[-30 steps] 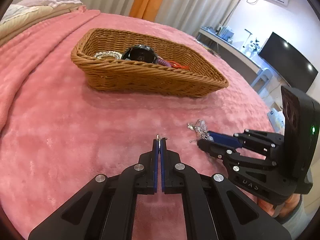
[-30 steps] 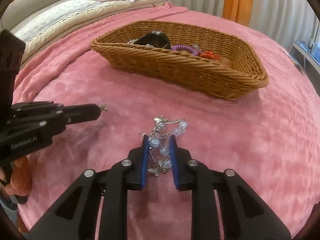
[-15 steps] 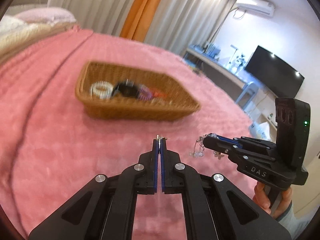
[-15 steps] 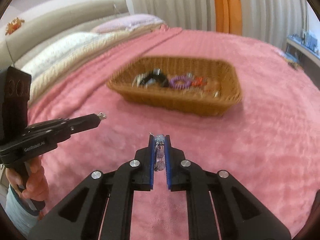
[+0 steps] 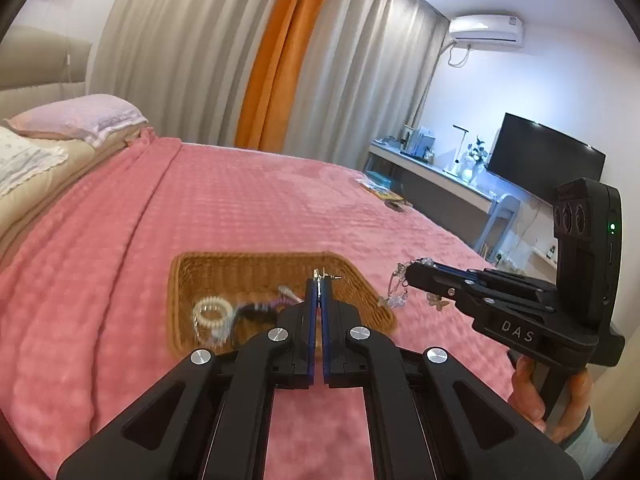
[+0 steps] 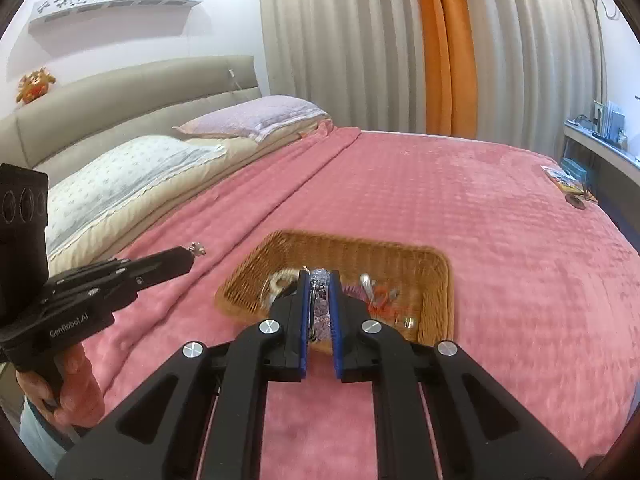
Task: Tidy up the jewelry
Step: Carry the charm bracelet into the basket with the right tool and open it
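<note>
Crystal-bead bracelet (image 6: 320, 308) is hanging pinched in the right gripper (image 6: 320, 280), lifted above the near rim of the wicker basket (image 6: 436, 264). Left gripper (image 5: 319, 285), jaws nearly together, is clamping a small silver earring (image 5: 320, 274) over the basket's right half. Basket is sitting on the pink blanket (image 5: 248, 200) w/ open blanket on every side; far right edge is holding small packets (image 6: 566, 180).

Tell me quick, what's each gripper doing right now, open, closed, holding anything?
Left gripper: closed on a small silver earring.
Right gripper: closed on a crystal bead bracelet.
</note>
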`<action>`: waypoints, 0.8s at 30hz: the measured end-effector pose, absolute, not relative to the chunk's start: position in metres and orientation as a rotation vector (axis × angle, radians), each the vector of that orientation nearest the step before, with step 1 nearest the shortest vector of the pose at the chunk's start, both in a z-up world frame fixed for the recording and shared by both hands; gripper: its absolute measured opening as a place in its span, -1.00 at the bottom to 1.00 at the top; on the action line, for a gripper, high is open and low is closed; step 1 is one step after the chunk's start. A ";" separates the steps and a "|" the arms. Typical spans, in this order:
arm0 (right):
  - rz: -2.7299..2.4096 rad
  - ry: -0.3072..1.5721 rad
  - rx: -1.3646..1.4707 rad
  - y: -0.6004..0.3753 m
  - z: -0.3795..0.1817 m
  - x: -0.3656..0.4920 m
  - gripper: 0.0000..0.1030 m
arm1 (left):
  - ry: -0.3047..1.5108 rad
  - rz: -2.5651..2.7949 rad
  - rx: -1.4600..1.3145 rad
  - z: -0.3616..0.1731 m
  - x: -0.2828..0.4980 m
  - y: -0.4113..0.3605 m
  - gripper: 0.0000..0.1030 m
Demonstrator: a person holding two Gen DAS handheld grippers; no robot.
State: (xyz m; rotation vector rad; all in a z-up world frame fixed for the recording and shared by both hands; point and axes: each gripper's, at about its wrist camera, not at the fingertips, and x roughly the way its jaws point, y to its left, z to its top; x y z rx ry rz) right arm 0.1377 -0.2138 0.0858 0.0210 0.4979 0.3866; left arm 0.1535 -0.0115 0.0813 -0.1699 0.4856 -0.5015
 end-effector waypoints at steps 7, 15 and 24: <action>0.375 0.577 0.062 -0.209 0.063 0.198 -0.85 | 0.523 -0.462 -0.177 0.060 0.206 -0.018 -1.00; 0.360 0.703 0.126 -0.206 0.012 0.258 -0.85 | 0.611 -0.417 -0.212 0.012 0.254 -0.012 -1.00; 0.365 0.772 0.143 -0.206 -0.019 0.270 -0.84 | 0.665 -0.391 -0.219 -0.012 0.266 -0.007 -0.99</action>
